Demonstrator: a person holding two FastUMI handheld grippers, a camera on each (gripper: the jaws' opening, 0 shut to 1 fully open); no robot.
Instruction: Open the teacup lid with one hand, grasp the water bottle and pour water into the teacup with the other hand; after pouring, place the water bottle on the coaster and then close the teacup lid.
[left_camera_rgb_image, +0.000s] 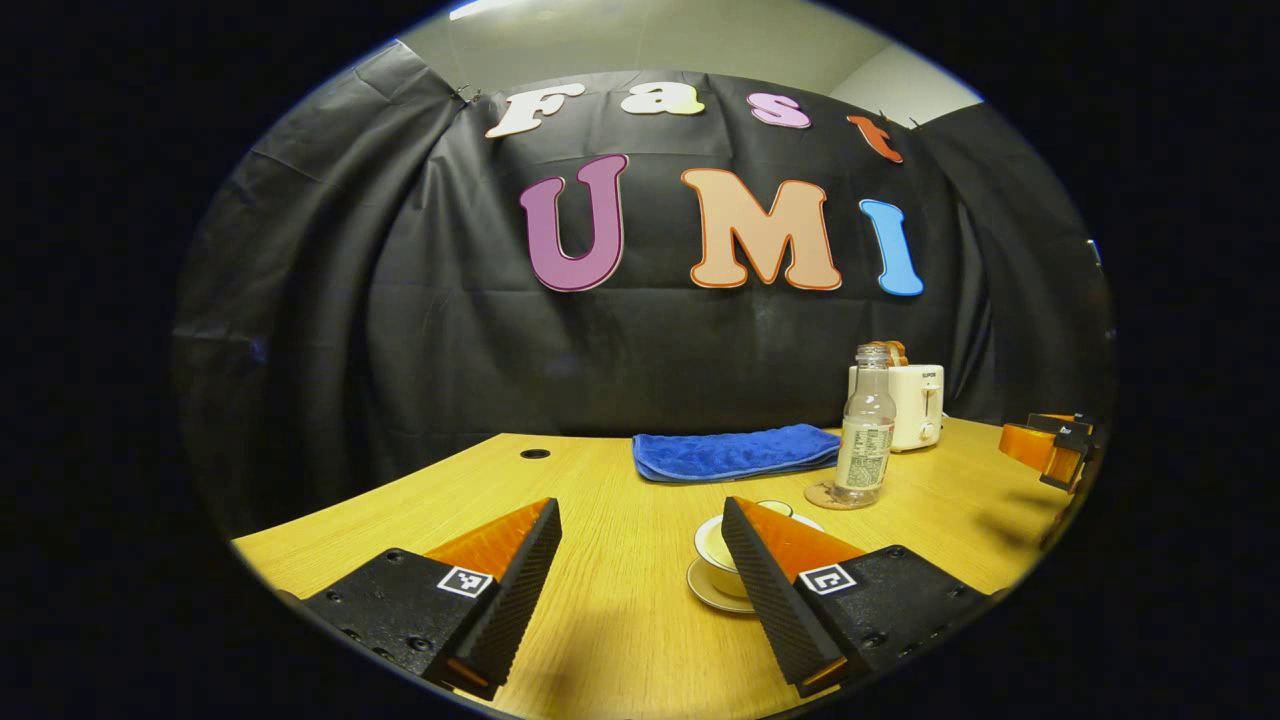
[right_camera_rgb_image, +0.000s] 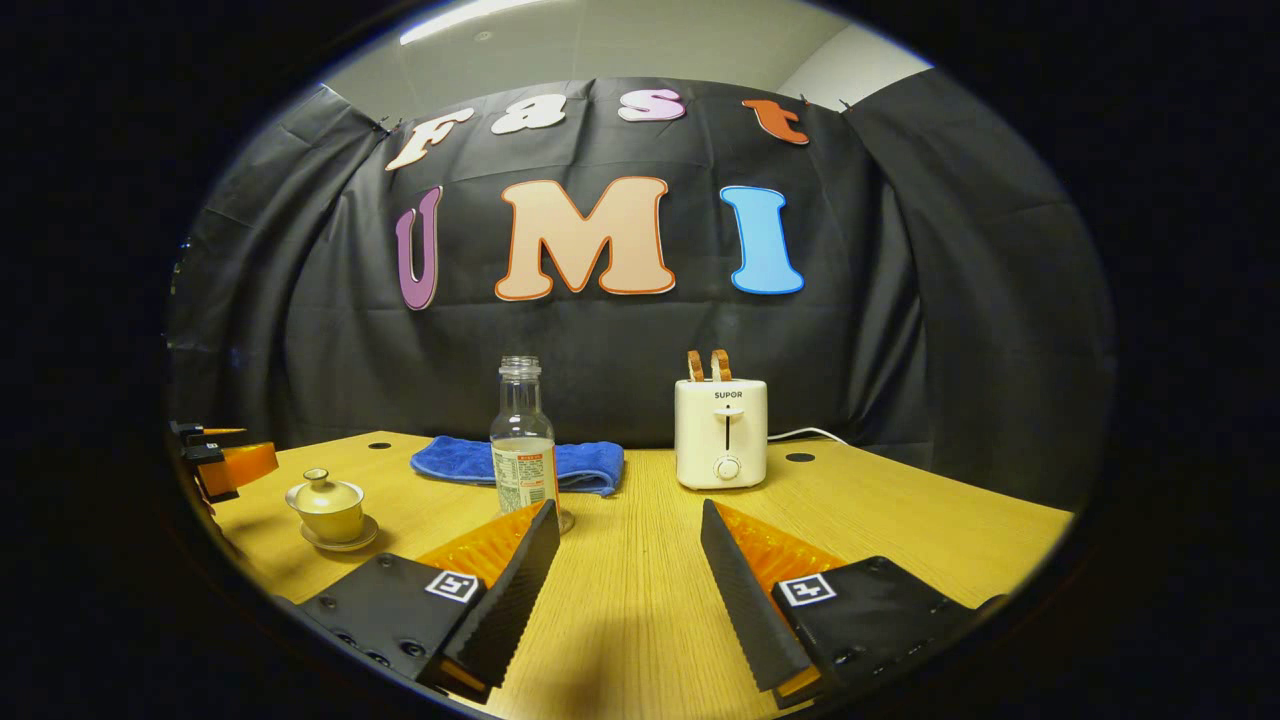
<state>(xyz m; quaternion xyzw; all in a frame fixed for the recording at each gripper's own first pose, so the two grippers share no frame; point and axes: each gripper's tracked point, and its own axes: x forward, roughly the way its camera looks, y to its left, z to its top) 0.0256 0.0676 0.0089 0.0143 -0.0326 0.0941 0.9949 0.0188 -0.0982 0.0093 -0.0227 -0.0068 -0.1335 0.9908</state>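
A pale lidded teacup (right_camera_rgb_image: 328, 505) stands on its saucer (right_camera_rgb_image: 340, 545) at the table's left. In the left gripper view the teacup (left_camera_rgb_image: 714, 548) is partly hidden behind one finger, and its lid knob (left_camera_rgb_image: 775, 507) peeks out above. A clear, uncapped water bottle (right_camera_rgb_image: 522, 440) stands upright on a round coaster (left_camera_rgb_image: 826, 496); the same bottle (left_camera_rgb_image: 865, 430) sits just beyond the cup. My left gripper (left_camera_rgb_image: 640, 510) is open above the table, just short of the cup. My right gripper (right_camera_rgb_image: 628, 512) is open too, with the bottle beyond its left finger.
A folded blue towel (left_camera_rgb_image: 735, 452) lies at the back of the wooden table (left_camera_rgb_image: 620, 600). Near the wall stands a white toaster (right_camera_rgb_image: 721, 432) with its cord. The other gripper (left_camera_rgb_image: 1050, 450) shows at the right edge, and the left one (right_camera_rgb_image: 215, 460) at the left edge.
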